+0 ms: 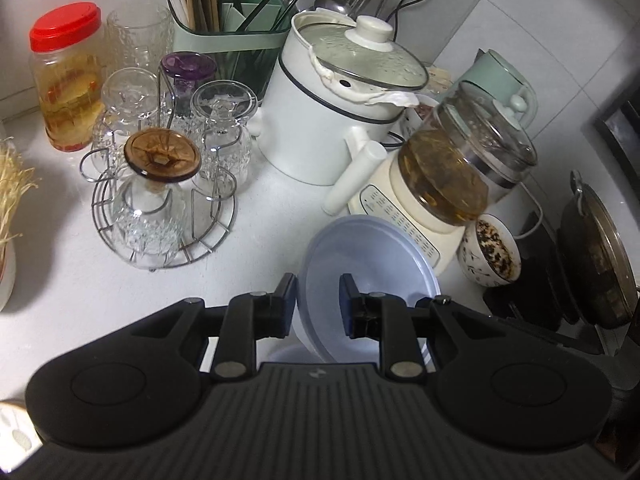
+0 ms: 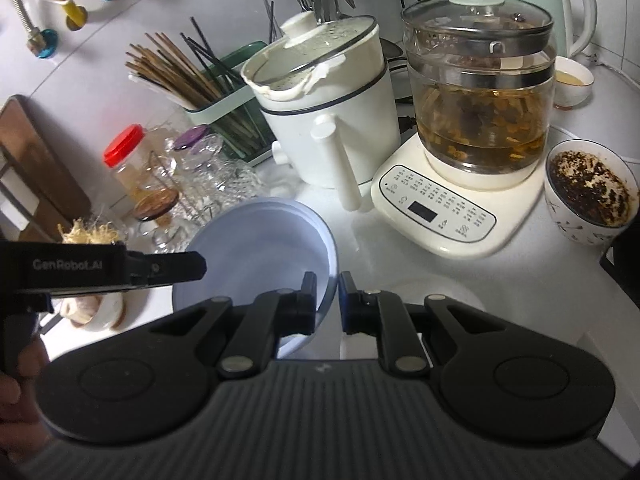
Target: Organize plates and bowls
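A pale blue bowl hangs tilted above the white counter, held from both sides. My left gripper is shut on the bowl's near rim, one pad outside the wall and one inside. In the right wrist view the same bowl shows a doubled rim, so a second bowl may sit nested in it. My right gripper is shut on its right rim. One of the left gripper's fingers reaches the bowl's left rim.
Behind the bowl stand a white electric pot, a glass kettle on a cream base and a cup of tea leaves. A wire rack of upturned glasses stands at the left. A dark wok sits at the right.
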The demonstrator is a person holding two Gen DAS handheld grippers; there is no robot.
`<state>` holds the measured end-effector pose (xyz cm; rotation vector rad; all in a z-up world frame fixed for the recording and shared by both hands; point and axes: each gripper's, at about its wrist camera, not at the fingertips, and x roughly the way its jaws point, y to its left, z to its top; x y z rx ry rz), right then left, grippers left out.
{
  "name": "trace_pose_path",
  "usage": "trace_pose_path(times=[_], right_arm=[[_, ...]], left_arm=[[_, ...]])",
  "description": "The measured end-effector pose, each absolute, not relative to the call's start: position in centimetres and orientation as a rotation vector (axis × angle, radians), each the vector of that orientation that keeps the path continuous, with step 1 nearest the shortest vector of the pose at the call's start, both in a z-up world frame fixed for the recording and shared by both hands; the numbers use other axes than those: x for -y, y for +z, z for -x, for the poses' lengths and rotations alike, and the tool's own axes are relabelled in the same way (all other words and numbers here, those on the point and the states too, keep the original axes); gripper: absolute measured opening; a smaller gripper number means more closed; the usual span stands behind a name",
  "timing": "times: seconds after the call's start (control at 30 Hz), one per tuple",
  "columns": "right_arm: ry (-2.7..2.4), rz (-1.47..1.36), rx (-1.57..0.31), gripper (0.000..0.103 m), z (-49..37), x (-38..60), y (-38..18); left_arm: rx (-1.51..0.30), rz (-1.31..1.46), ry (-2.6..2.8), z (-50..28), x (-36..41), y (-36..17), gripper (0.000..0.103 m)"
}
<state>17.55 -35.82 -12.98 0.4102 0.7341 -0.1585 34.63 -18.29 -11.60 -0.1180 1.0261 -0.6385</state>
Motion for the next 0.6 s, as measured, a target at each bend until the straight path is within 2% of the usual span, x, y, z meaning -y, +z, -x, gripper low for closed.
trace_pose_path(times=[0.27, 0.6], right_arm=[[-0.167, -0.415, -0.718, 0.014, -14.7, 34.1, -12.5], [-0.203, -0.397, -0.739, 0.014, -12.5, 32.1, -13.8]], left_arm=[[-1.028, 0.092, -0.651, -31.7, 16.8, -11.0, 0.026], [-1.078, 0.034, -0.667, -30.1, 16.1, -13.0, 0.026]])
